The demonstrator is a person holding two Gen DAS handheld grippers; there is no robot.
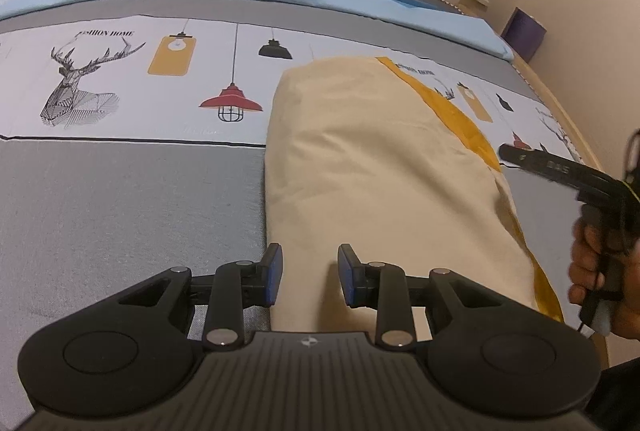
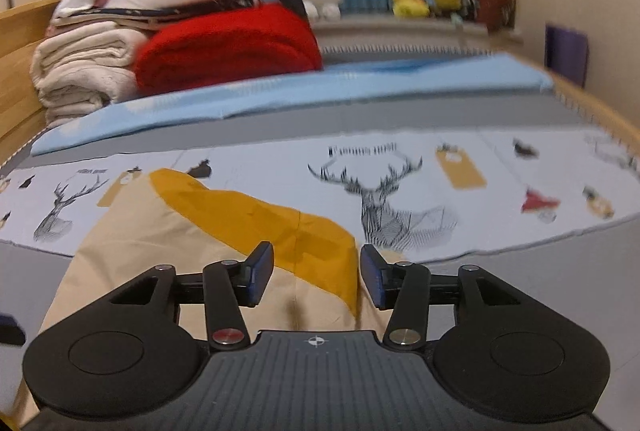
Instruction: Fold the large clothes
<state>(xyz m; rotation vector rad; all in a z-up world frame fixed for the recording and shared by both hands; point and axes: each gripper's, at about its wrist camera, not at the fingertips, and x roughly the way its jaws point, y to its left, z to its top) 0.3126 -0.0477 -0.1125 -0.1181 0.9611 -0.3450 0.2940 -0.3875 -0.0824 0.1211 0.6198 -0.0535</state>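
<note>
Left wrist view: left gripper [image 1: 310, 273] jaws apart over the folded cream garment [image 1: 376, 167]; right gripper [image 2: 317, 277] gapes too, nothing pinched.

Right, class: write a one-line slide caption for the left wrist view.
Left gripper open over a folded cream garment on the patterned bedsheet, the right gripper beside it.
</note>
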